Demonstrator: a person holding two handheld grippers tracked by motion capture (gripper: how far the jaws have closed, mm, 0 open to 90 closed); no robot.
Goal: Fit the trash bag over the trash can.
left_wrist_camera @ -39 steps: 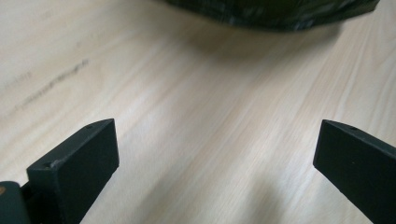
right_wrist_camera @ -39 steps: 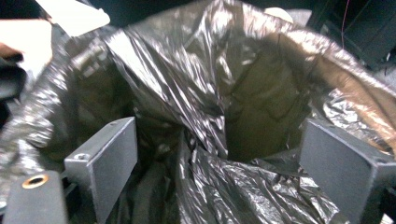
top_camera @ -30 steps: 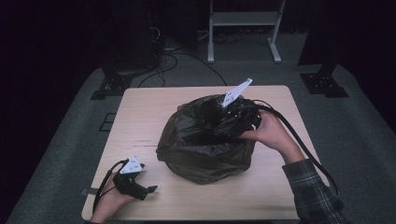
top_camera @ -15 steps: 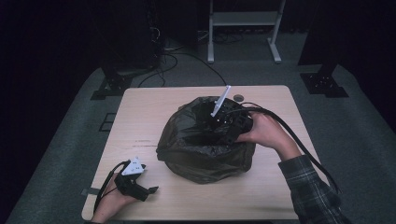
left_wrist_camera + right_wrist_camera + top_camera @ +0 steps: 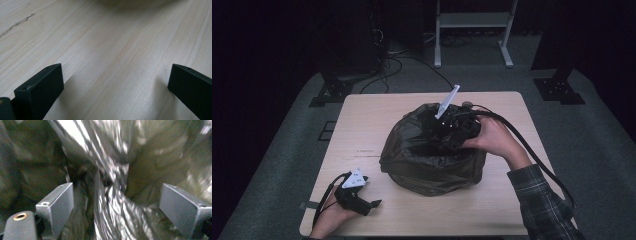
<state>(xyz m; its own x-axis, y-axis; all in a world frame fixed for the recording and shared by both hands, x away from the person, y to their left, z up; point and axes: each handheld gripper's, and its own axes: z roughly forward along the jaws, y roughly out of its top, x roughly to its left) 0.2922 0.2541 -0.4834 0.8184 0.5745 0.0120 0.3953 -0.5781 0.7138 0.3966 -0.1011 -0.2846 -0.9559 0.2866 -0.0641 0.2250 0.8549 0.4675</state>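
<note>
A crumpled black plastic bag [image 5: 432,155] sits in the middle of the wooden table [image 5: 362,125]. My right gripper [image 5: 447,132] is pressed down into the bag's top, its grey plate sticking up. In the right gripper view its jaws stand wide apart with a twisted fold of the shiny bag [image 5: 112,202] between them, pads not touching it. My left gripper [image 5: 369,205] rests on the table near the front left corner, held in a hand. Its jaws are wide apart over bare wood [image 5: 112,62], with nothing between them.
A thick black cable [image 5: 532,155] trails from the right gripper over the sleeve toward the front right. Beyond the table are a metal stand [image 5: 472,30], dark equipment legs and floor cables. Grey carpet surrounds the table.
The right gripper has tilted and shifted slightly toward the bag's middle, its grey plate now standing more upright. The left gripper has stayed put.
</note>
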